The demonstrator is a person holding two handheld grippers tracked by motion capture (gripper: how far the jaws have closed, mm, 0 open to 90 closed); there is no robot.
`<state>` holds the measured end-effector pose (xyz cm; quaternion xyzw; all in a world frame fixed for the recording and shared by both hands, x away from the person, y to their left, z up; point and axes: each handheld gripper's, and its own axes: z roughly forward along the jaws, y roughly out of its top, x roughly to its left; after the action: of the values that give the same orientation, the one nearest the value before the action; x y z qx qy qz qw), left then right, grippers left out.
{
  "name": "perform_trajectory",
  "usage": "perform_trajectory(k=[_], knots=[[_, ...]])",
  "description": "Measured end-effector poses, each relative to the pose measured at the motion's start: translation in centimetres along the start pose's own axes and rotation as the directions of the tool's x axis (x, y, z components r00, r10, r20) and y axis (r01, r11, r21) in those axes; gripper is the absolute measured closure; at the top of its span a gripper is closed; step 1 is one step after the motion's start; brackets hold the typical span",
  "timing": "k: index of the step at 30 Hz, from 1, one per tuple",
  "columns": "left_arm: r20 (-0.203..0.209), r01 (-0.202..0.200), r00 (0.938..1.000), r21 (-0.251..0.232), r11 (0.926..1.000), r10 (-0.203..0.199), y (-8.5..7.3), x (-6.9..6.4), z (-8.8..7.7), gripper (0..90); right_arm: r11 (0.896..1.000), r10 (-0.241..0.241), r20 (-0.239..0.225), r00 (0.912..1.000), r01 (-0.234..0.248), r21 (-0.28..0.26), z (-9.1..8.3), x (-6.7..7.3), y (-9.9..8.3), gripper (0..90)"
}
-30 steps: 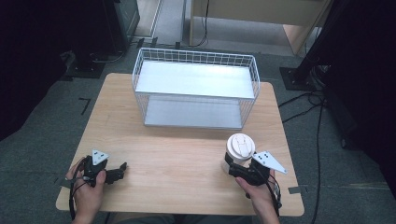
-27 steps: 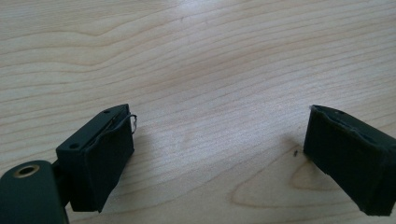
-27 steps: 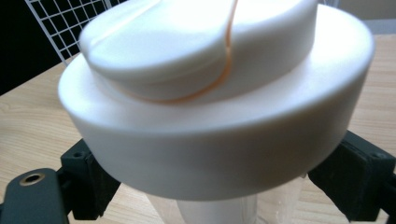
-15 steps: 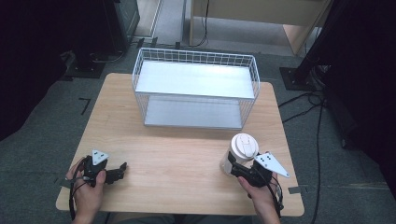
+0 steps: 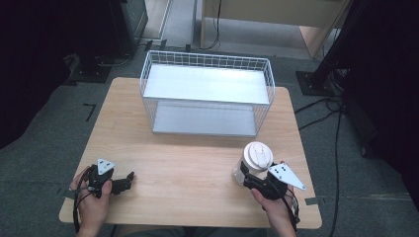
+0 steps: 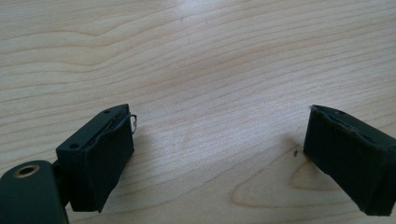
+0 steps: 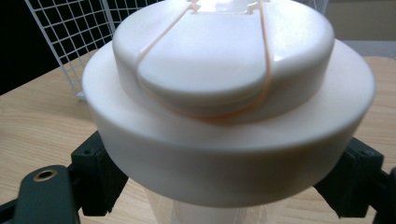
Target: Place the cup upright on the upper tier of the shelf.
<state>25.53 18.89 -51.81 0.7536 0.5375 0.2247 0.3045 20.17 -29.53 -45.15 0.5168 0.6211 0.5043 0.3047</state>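
High view. Clear cup (image 5: pixel 251 165) with white lid (image 5: pixel 258 153), upright on the table (image 5: pixel 197 163) near the front right edge, long axis vertical, lid facing up. Right tongs (image 5: pixel 245 177) clamped on the cup body below the lid, jaws just drawn in onto it, held by the right hand (image 5: pixel 274 205). Lower cup wall mostly covered by tongs and lid. Left tongs (image 5: pixel 129 178) at the front left of the table, pointing right, low over the wood, gripped by the left hand (image 5: pixel 91 202); gap between jaws hard to judge here. White wire basket (image 5: pixel 207 94) at the back of the table, well apart from cup and both tongs.

Left gripper view. Left tongs (image 6: pixel 219 158) spread wide, nothing between the jaws, bare wood grain of the table (image 6: pixel 201 60) ahead. Right jaw cut off by the frame edge.

Right gripper view. Lid (image 7: pixel 229 102) very close, drink flap outlined by a thin orange line. Clear cup (image 7: pixel 205 213) visible as a sliver under the lid, bottom cut off. Right tongs (image 7: pixel 224 205) with a jaw on either side of the cup, contact points hidden under the lid rim, probably pressing the wall. Basket (image 7: pixel 84 32) mesh behind, upper left.
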Motion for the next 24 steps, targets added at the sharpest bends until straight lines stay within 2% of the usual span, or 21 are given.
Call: perform_trajectory(k=[8,15,24], knots=[[0.000,0.000,1.0000,0.000,1.0000,0.000,0.0,0.0,0.0,8.7,1.000,-0.002,0.014,0.9999,0.002,-0.016,-0.5,0.0,0.5,15.9],[0.000,0.000,1.0000,0.000,1.0000,0.000,0.0,0.0,0.0,8.8,1.000,-0.008,0.027,0.9996,0.008,-0.009,-0.4,-0.3,1.3,16.0],[0.000,0.000,1.0000,0.000,1.0000,0.000,0.0,0.0,0.0,8.8,0.998,-0.024,0.033,0.9992,0.025,-0.056,-0.5,0.1,2.9,16.0]])
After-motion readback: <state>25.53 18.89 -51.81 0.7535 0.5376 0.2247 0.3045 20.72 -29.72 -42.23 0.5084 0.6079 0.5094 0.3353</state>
